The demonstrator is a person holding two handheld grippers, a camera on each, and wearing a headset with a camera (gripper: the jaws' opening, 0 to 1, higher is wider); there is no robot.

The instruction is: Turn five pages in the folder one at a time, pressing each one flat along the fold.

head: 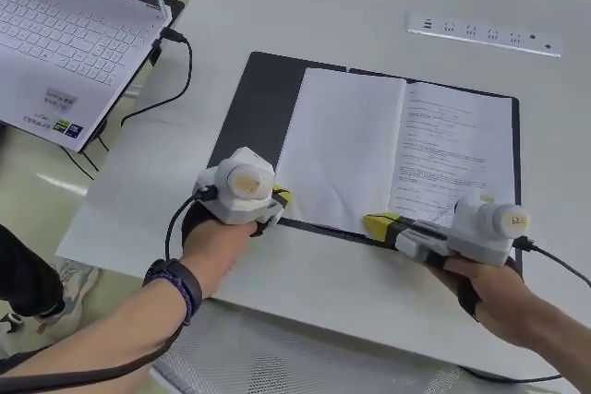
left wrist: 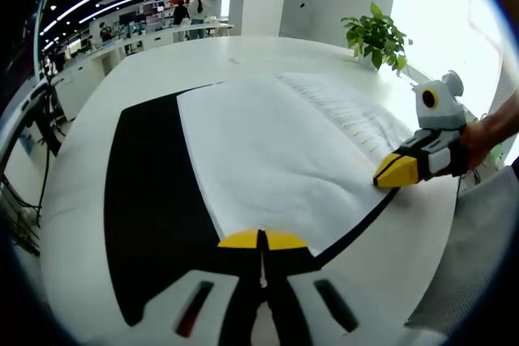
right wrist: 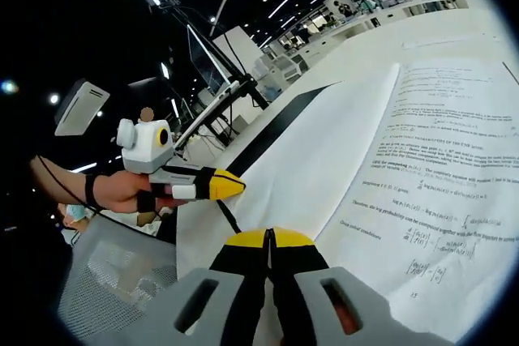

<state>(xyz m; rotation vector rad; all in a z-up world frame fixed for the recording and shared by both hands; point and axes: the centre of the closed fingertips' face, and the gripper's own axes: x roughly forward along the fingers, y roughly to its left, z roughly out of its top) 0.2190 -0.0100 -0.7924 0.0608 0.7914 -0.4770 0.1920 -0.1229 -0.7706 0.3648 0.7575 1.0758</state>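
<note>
On the white workbench [head: 305,6] the black folder [head: 263,99] lies open just ahead of both tongs. Its smooth cover looks free to slide, so a sideways shove along the fold could skate the whole folder toward the laptop [head: 74,25], which sits well beyond the left gripper. The blank turned page [head: 342,145] spans from the left gripper's tips across to the right gripper's and seems to bow up slightly. A hard or skewed press may therefore crease it away from the fold, and a weak one may let it spring back over the printed page [head: 452,154] ahead of the right gripper. The left gripper [head: 280,197] sits low at the near left corner of that blank page, its jaws together with nothing visibly between them and its forearm angled in from the left. The right gripper [head: 374,225] lies almost flat and points leftward, its jaws likewise together and its tips touching the near end of the fold
</note>
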